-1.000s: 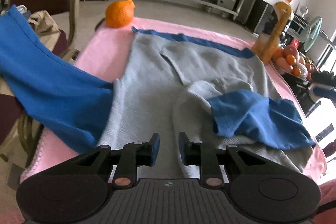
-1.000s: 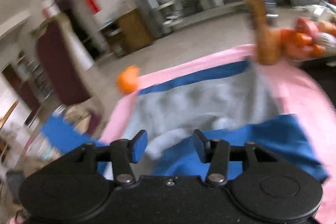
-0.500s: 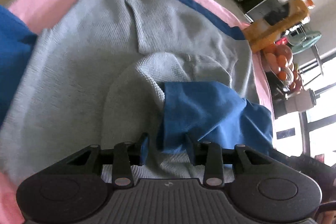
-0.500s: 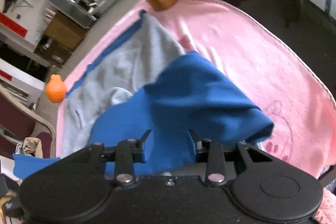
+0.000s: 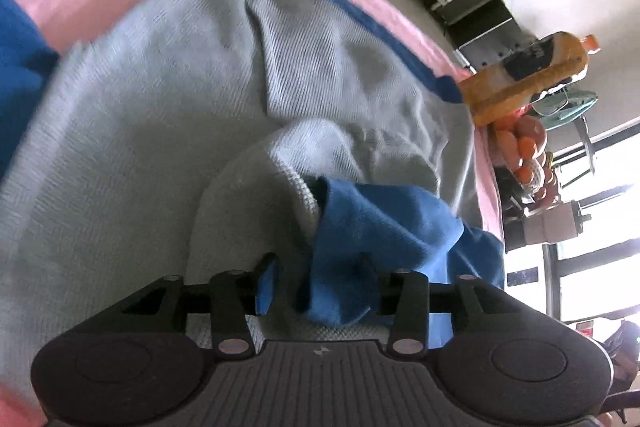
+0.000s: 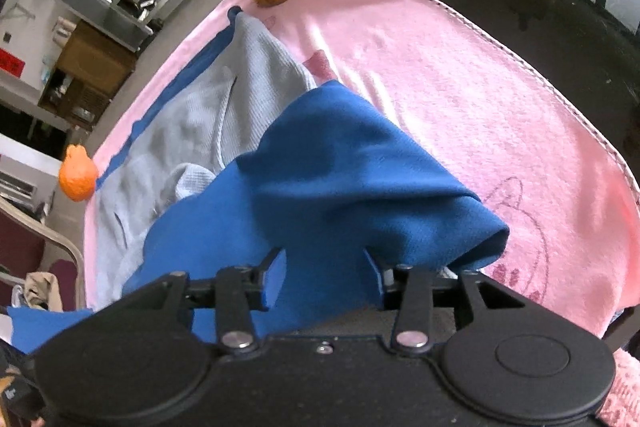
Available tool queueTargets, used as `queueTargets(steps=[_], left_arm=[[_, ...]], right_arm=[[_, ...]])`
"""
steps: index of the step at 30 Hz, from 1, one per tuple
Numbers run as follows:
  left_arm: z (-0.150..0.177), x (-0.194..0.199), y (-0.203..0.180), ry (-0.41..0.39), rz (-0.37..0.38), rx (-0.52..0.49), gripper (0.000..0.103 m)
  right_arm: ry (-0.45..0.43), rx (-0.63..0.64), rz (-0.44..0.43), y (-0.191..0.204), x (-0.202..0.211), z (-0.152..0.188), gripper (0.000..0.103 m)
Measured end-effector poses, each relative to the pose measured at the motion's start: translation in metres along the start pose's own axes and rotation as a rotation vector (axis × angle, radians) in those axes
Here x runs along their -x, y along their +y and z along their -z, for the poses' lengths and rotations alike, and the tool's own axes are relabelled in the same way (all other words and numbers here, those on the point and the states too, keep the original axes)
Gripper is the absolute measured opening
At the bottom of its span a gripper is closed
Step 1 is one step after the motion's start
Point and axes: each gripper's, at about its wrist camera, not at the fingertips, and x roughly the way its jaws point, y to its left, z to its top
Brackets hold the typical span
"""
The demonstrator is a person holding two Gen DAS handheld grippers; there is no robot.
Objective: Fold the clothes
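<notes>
Compared with one second earlier, both grippers are lowered onto the grey knit sweater's [image 5: 168, 131] blue sleeve [image 6: 340, 171]: left gripper [image 5: 316, 281] and right gripper [image 6: 326, 277] jaws are opening, blue fabric lying between them.

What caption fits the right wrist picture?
Opening tongs straddle a blue sleeve on the pink blanket.
</notes>
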Motion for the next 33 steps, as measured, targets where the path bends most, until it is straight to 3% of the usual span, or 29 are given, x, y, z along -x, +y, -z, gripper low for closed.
queueTargets(steps=[2,4,7,9,11,12,13,18,20,21,22,25,30,31,33], left_arm=[[-0.001,-0.004,0.005,0.006,0.055,0.027,0.033],[0.0,-0.002,0.001,0.002,0.094,0.021,0.014],[0.005,0.015,-0.018,-0.048,0.135,-0.05,0.011],[0.007,0.024,-0.035,-0.083,0.174,-0.117,0.011],[0.004,0.021,-0.041,-0.094,0.16,-0.137,0.02],[0.002,0.015,-0.04,-0.088,0.142,-0.128,0.033],[-0.001,0.008,-0.036,-0.072,0.134,-0.105,0.036],[-0.013,-0.016,-0.008,-0.009,0.184,0.038,0.036],[-0.014,-0.016,-0.007,-0.03,0.187,0.043,0.03],[-0.015,-0.016,-0.007,-0.042,0.186,0.044,0.02],[-0.015,-0.017,-0.008,-0.054,0.185,0.045,0.002],[-0.007,-0.001,-0.032,-0.166,0.073,-0.094,0.0],[0.029,0.047,-0.084,-0.41,-0.093,-0.441,0.001],[0.036,0.049,-0.088,-0.428,-0.141,-0.489,0.001],[0.04,0.032,-0.08,-0.377,-0.248,-0.498,0.002]], right_arm=[[0.005,0.007,0.008,0.002,-0.002,0.0,0.042],[0.005,0.006,0.012,0.001,-0.003,0.0,0.042],[0.003,-0.006,0.016,-0.001,-0.002,0.0,0.042],[0.001,-0.018,0.015,-0.003,-0.002,0.0,0.042],[0.001,-0.03,0.011,-0.005,-0.002,-0.001,0.042],[0.001,-0.03,0.01,-0.005,-0.002,-0.001,0.042],[0.002,-0.029,0.01,-0.005,-0.003,-0.001,0.043],[0.004,-0.03,0.012,-0.003,-0.004,-0.001,0.044],[0.003,-0.033,0.012,-0.004,-0.005,-0.002,0.044],[0.001,-0.035,0.012,-0.003,-0.005,-0.002,0.044],[-0.001,-0.036,0.012,-0.003,-0.006,-0.002,0.044],[-0.016,-0.031,0.041,-0.003,-0.006,-0.003,0.043],[-0.022,0.025,0.127,0.002,-0.007,-0.002,0.037],[-0.015,0.039,0.134,0.004,-0.008,-0.001,0.037],[-0.001,0.066,0.149,0.008,-0.012,0.0,0.037]])
